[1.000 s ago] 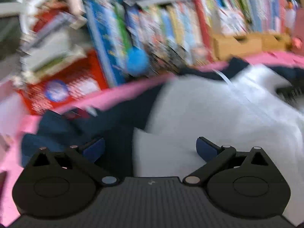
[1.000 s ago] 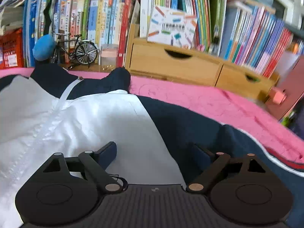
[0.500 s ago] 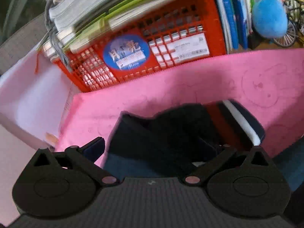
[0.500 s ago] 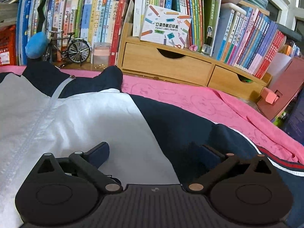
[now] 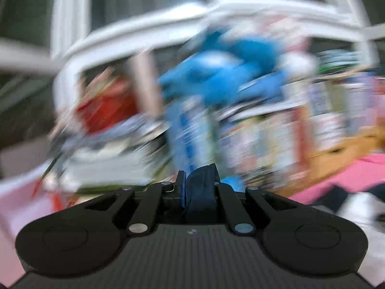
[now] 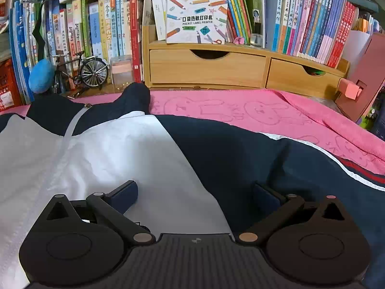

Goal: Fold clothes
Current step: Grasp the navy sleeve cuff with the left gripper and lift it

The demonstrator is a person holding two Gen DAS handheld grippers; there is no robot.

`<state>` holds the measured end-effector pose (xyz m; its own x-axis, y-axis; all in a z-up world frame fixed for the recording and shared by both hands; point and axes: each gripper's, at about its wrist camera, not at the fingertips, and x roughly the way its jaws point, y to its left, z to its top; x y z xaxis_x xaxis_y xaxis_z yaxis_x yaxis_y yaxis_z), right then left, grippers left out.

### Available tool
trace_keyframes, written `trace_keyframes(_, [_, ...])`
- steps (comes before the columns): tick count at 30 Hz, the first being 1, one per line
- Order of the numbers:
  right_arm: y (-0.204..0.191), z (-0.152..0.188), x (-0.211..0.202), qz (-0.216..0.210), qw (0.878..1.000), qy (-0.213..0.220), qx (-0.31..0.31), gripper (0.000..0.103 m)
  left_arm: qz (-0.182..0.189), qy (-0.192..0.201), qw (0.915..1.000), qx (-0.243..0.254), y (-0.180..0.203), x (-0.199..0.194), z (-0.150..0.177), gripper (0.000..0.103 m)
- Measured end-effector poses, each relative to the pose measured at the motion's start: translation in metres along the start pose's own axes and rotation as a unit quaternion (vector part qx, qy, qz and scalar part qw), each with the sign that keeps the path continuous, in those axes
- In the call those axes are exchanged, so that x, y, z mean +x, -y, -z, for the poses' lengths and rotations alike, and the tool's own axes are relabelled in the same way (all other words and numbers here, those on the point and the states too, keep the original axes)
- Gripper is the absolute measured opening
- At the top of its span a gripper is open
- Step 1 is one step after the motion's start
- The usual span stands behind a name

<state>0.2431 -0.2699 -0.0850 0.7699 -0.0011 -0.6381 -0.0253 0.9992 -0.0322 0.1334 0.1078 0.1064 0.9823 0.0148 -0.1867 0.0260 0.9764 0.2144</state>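
A: Where does the left gripper (image 5: pixel 199 180) stand?
B: Nearly level, aimed at a heavily blurred background of white frame bars, something blue and a smear of red. Its fingers (image 5: pixel 181 187) are clamped together on a fold of navy fabric (image 5: pixel 202 187) that bunches up between the pads.

A: Which part of the garment is that?
B: I cannot tell from this view; only the pinched dark blue cloth shows. A strip of pink and a bit of white and dark cloth sit low at the right edge, blurred.

A: And the right gripper (image 6: pixel 195 192)?
B: Tilted downward over the jacket (image 6: pixel 149 149), fingers (image 6: pixel 125 191) spread wide with nothing pressed between them. The left finger sits above the white panel, the right finger above the navy panel, and the seam between the two colours runs through the gap.

A: Where is the jacket?
B: Spread flat on a pink towel (image 6: pixel 240 110) covering the tabletop. Its collar lies toward the wooden drawer unit (image 6: pixel 207 67), the zip runs down the white part at the left, and a navy sleeve with red and white stripes stretches away to the right.

A: What stands behind?
B: Rows of books (image 6: pixel 312 24), a label printer box (image 6: pixel 196 20) and a small model bicycle (image 6: pixel 81 69) beside a blue ball (image 6: pixel 41 75)
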Motion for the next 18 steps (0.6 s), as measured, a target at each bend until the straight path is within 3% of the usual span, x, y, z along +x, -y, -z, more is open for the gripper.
trace_keyframes(2, [0.0, 0.0, 0.0, 0.0, 1.0, 0.0, 0.0, 0.103, 0.03, 0.008, 0.999, 0.031, 0.018, -0.021, 0.011, 0.013])
trace_keyframes(3, [0.0, 0.0, 0.0, 0.001, 1.0, 0.0, 0.0, 0.103, 0.04, -0.006, 0.9985, 0.037, 0.023, -0.027, 0.021, 0.014])
trace_keyframes(6, [0.0, 0.0, 0.0, 0.001, 1.0, -0.001, 0.001, 0.103, 0.051, -0.106, 0.992, 0.046, 0.033, -0.036, 0.066, 0.016])
trace_keyframes(7, [0.0, 0.0, 0.0, 0.001, 1.0, -0.001, 0.001, 0.103, 0.05, -0.154, 0.9852, 0.054, 0.033, -0.033, 0.084, 0.017])
trace_keyframes(9, [0.0, 0.0, 0.0, -0.001, 1.0, -0.001, 0.003, 0.103, 0.037, -0.25, 0.9639, 0.083, 0.032, -0.03, 0.122, 0.024])
trace_keyframes(10, [0.0, 0.0, 0.0, -0.001, 1.0, -0.002, 0.004, 0.103, 0.028, -0.268, 0.9579, 0.098, 0.03, -0.034, 0.133, 0.028])
trace_keyframes(11, [0.001, 0.0, 0.0, -0.002, 1.0, -0.002, 0.005, 0.103, 0.016, -0.27, 0.9565, 0.109, 0.026, -0.042, 0.137, 0.033])
trace_keyframes(13, [0.001, 0.0, 0.0, -0.003, 1.0, -0.003, 0.007, 0.103, 0.0, -0.261, 0.9593, 0.109, 0.019, -0.055, 0.126, 0.062])
trace_keyframes(14, [0.001, 0.0, 0.0, -0.003, 1.0, -0.003, 0.007, 0.103, -0.007, -0.243, 0.9649, 0.099, 0.016, -0.058, 0.114, 0.087])
trace_keyframes(15, [0.001, 0.0, 0.0, -0.003, 1.0, -0.003, 0.007, 0.103, -0.014, -0.216, 0.9722, 0.088, 0.014, -0.061, 0.1, 0.097])
trace_keyframes(18, [0.001, 0.0, 0.0, -0.003, 1.0, -0.003, 0.007, 0.103, -0.019, -0.162, 0.9824, 0.09, 0.025, -0.054, 0.067, 0.103])
